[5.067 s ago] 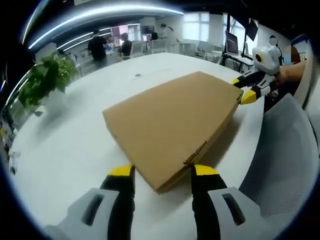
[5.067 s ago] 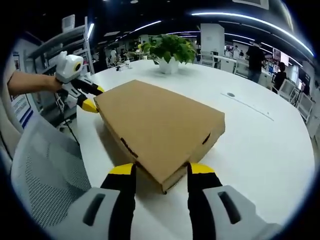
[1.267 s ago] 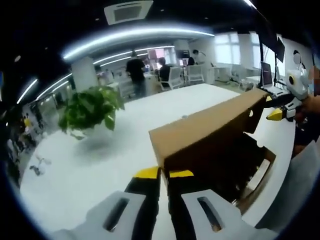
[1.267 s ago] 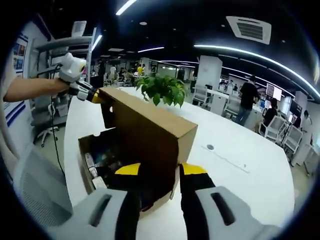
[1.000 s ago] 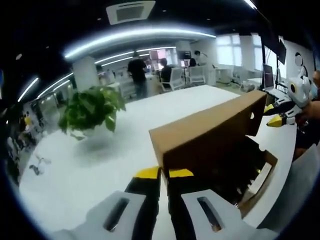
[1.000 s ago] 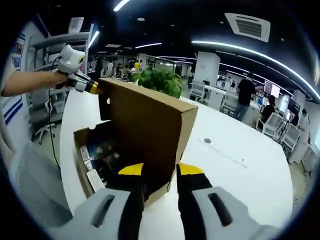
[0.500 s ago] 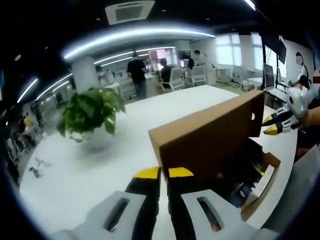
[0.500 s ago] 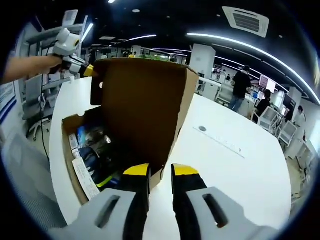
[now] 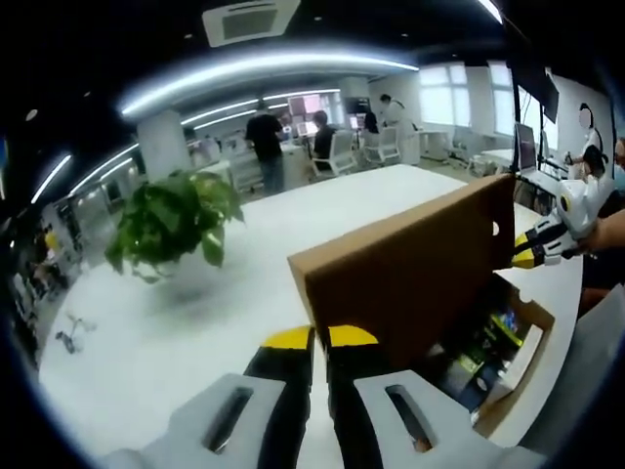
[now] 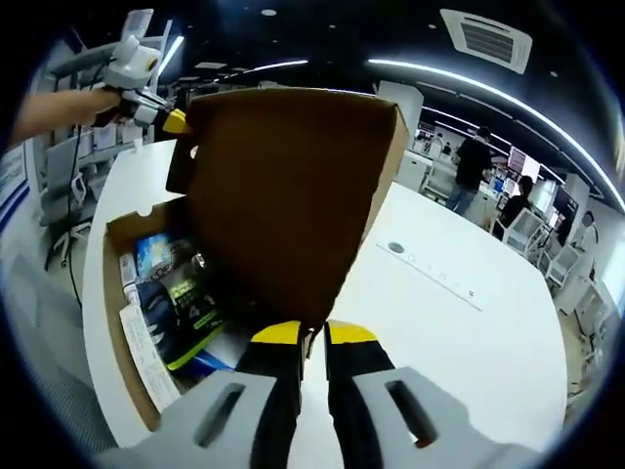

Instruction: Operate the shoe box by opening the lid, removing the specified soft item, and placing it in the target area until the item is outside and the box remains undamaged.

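On the white table (image 9: 244, 293), the shoe box (image 10: 137, 322) sits open; the left gripper (image 9: 320, 337) and right gripper (image 10: 303, 334) each pinch a lid (image 10: 283, 195) corner, propping it upright so the packets (image 10: 186, 303) inside are exposed, none out yet.

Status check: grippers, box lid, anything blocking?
Both grippers, left gripper and right gripper, shut on lid. Lid raised, shoe box open, packets inside. Nothing blocking.

Probably an open-plan office: desks (image 9: 386, 147), ceiling lights (image 9: 264, 70).
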`<state>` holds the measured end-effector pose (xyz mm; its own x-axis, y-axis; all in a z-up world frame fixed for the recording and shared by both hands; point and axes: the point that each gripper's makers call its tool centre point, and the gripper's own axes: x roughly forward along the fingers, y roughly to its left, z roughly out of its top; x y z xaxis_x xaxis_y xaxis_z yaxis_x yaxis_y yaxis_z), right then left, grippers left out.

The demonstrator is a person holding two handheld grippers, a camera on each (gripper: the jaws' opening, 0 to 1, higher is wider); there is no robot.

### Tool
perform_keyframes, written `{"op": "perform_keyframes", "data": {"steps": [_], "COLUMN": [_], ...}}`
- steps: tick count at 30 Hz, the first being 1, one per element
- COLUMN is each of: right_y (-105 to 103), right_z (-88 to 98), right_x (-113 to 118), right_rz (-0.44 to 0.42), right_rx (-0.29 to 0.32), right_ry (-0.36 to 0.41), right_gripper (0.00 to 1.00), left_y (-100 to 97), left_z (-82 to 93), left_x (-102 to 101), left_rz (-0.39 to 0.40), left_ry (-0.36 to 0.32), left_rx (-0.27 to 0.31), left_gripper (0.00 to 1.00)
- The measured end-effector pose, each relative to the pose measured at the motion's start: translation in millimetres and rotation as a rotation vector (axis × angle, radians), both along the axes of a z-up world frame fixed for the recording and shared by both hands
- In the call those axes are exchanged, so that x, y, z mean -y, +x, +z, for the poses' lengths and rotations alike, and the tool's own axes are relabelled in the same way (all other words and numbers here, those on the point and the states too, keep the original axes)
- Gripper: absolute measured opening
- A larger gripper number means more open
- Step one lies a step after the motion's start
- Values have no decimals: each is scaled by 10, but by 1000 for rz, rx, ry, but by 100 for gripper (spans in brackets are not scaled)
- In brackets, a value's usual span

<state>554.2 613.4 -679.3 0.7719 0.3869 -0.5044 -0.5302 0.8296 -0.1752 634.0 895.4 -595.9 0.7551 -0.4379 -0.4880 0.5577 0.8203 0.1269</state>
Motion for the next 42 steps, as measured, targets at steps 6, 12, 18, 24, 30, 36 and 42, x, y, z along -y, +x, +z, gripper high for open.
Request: {"op": "perform_keyframes", "data": {"steps": [6, 12, 18, 24, 30, 36, 42], "right_y": [49, 87, 118, 136, 152, 165, 171], "right_z": [-44, -73, -88, -92, -97, -97, -96], "right_x": [14, 21, 23, 22, 21, 22, 23], "right_rz": [-18, -47, -67, -51, -44, -39, -41], "right_rx": [-15, -32, -42, -39, -36, -30, -25], "right_ry": [8, 37, 59, 48, 35, 22, 17], "right_gripper": [3, 2, 2, 2, 2, 2, 1], "left_y": [93, 166, 247, 330, 408, 467, 534], "left_z": [-19, -36, -62, -99, -143, -174, -228], "left_x": [3, 23, 30, 42, 64, 79, 99], "left_rz": [0, -3, -4, -6, -6, -4, -6], "left_ry": [-2, 4, 3, 11, 18, 12, 20], "left_rx": [-7, -14, -24, -28, -32, -37, -31], "left_gripper": [1, 1, 1, 1, 1, 1, 2]}}
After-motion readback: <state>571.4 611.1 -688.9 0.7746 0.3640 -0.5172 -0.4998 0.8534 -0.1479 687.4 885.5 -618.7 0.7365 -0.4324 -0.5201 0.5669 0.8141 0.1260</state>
